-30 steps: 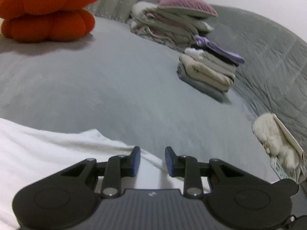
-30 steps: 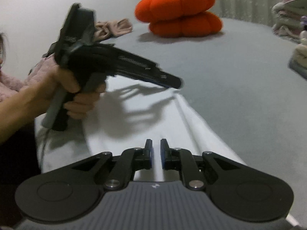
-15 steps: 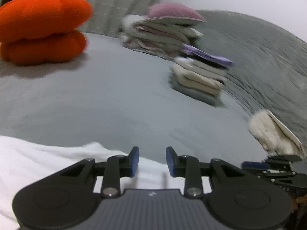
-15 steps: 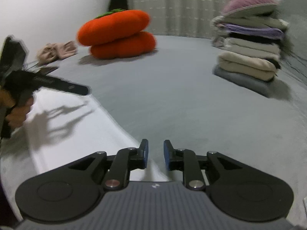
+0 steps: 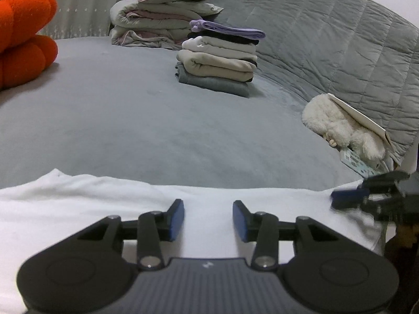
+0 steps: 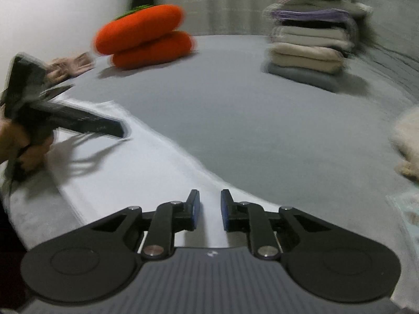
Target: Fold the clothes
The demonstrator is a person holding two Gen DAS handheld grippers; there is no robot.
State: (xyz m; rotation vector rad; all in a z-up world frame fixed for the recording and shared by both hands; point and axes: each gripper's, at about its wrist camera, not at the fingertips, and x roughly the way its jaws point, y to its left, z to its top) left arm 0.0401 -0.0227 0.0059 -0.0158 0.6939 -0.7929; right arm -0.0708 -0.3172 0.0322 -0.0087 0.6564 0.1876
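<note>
While both grippers hang over the bed, places are given relative to the white garment.
White garment [image 5: 78, 209]: spread flat along the near edge of the grey bed [image 5: 157, 120]; far hem runs across the left wrist view.
Left gripper [image 5: 208, 218]: over the garment's middle, jaws opening, blue pads apart, nothing between them; only cloth below.
Right gripper [image 6: 209, 210]: over the garment's right end, jaws slightly parted, gap empty; right wrist view blurred.
Left hand [image 6: 28, 151]: at the garment's left end, wrapped round the gripper handle.
Folded stack [image 5: 217, 62]: well beyond the garment, to the right.
Orange pumpkin cushion [image 5: 23, 39]: well beyond, to the left.
Fluffy cream item [image 5: 337, 128]: beyond the garment's right end, against the quilted grey cover [image 5: 327, 39].
</note>
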